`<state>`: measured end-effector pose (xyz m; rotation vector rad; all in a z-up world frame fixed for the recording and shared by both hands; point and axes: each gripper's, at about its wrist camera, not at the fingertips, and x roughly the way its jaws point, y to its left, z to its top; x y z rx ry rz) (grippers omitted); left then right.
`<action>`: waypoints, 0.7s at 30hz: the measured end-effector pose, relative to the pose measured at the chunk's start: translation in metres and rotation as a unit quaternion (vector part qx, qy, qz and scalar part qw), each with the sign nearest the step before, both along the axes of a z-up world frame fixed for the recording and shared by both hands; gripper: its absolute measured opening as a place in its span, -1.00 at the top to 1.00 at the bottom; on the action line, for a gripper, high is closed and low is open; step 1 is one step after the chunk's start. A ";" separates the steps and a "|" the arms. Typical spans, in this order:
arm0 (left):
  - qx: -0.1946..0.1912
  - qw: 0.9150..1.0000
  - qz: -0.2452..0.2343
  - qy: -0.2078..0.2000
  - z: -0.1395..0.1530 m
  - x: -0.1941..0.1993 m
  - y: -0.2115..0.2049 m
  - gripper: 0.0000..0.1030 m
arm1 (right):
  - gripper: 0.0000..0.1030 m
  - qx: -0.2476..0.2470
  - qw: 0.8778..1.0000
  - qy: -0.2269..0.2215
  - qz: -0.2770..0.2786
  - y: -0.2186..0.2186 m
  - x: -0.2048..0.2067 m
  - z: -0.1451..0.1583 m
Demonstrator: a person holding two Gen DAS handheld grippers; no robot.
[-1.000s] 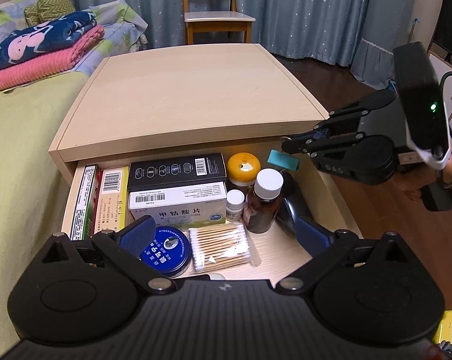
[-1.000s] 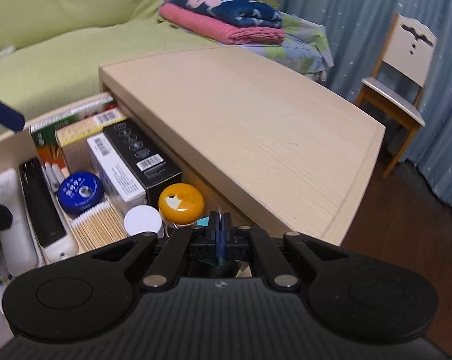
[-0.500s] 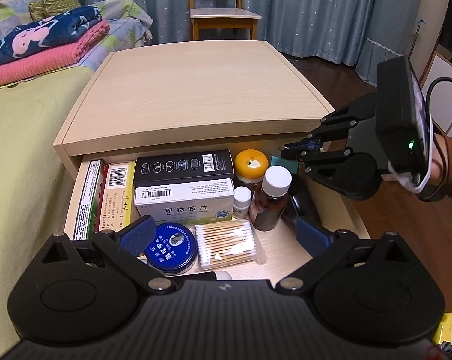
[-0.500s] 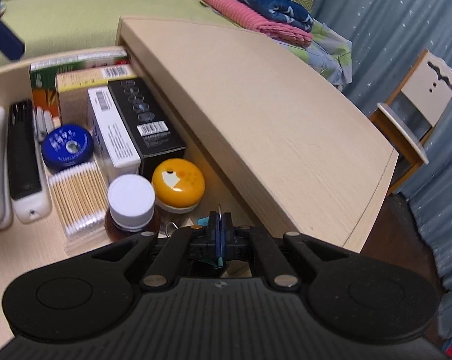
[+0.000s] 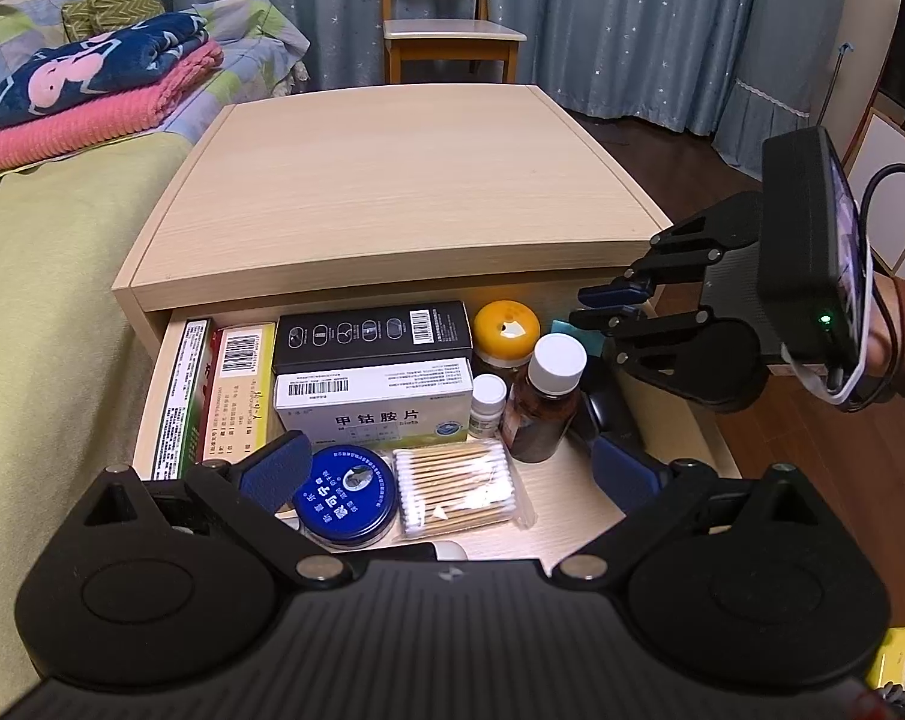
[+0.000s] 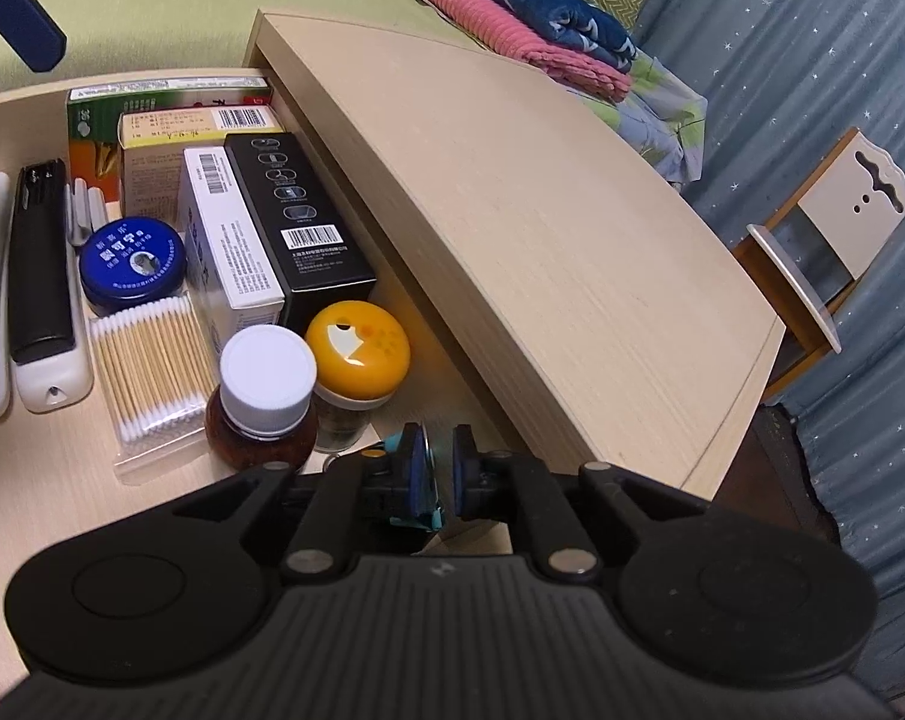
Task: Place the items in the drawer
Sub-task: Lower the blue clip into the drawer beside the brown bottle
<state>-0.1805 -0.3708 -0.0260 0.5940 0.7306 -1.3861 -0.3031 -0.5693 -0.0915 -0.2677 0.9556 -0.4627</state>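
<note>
The open drawer (image 5: 152,396) of a pale wood nightstand holds medicine boxes, a black box (image 5: 371,333), a blue tin (image 5: 344,495), a pack of cotton swabs (image 5: 455,489), a brown bottle (image 5: 542,402) and a yellow-lidded jar (image 5: 506,327). My right gripper (image 5: 590,307) hovers over the drawer's back right corner. Its jaws stand slightly apart, and a thin teal packet (image 6: 419,519) rests against the left pad of the right gripper (image 6: 442,456). That packet (image 5: 569,329) shows beside the jar. My left gripper (image 5: 449,462) hangs wide open and holds nothing above the drawer's front.
Two remotes (image 6: 38,276) lie at the drawer's front. A green bed (image 5: 32,300) with folded blankets (image 5: 92,96) borders the nightstand's left side. A chair (image 5: 440,30) and curtains stand behind. A person's hand (image 5: 896,336) holds the right gripper. A yellow item (image 5: 902,666) lies on the floor.
My right gripper has sunk toward the drawer's back right corner and its jaws, shut on the teal packet before, have parted. The left gripper has drawn back a little.
</note>
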 end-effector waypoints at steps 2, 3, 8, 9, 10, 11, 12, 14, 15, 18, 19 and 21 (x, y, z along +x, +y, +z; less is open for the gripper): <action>-0.001 1.000 0.000 0.000 0.000 0.000 0.000 -0.94 | 0.82 0.000 1.000 0.004 0.003 0.002 -0.001 0.001; -0.001 1.000 0.000 0.000 0.000 0.000 0.001 -0.94 | 0.81 0.001 1.000 0.005 0.005 0.003 -0.002 0.001; -0.003 1.000 0.000 -0.001 0.001 0.000 0.002 -0.94 | 0.81 0.007 1.000 0.002 -0.004 0.006 -0.005 0.006; -0.004 1.000 0.000 -0.001 0.001 0.000 0.002 -0.94 | 0.81 0.008 1.000 0.000 -0.007 0.007 -0.006 0.007; -0.004 1.000 0.001 0.000 0.001 0.000 0.003 -0.94 | 0.81 0.009 1.000 0.000 -0.010 0.008 -0.007 0.008; -0.004 1.000 0.001 0.000 0.001 0.000 0.003 -0.94 | 0.81 0.011 1.000 -0.002 -0.013 0.010 -0.009 0.010; -0.005 1.000 0.001 0.000 0.001 0.000 0.003 -0.94 | 0.81 0.012 1.000 -0.004 -0.017 0.011 -0.011 0.011; -0.005 1.000 0.002 0.001 0.001 0.000 0.003 -0.94 | 0.81 0.015 0.999 -0.013 -0.028 0.013 -0.016 0.015; -0.005 1.000 0.002 0.001 0.001 0.001 0.004 -0.94 | 0.81 0.017 0.999 -0.019 -0.035 0.014 -0.019 0.017; -0.006 1.000 0.002 0.003 0.001 0.001 0.004 -0.94 | 0.81 0.033 0.997 -0.044 -0.059 0.013 -0.028 0.025; -0.006 1.000 0.002 0.002 0.001 0.001 0.004 -0.94 | 0.81 0.039 0.996 -0.050 -0.065 0.013 -0.030 0.027; -0.007 1.000 0.001 0.002 0.002 0.000 0.005 -0.94 | 0.81 0.046 0.994 -0.060 -0.075 0.014 -0.035 0.030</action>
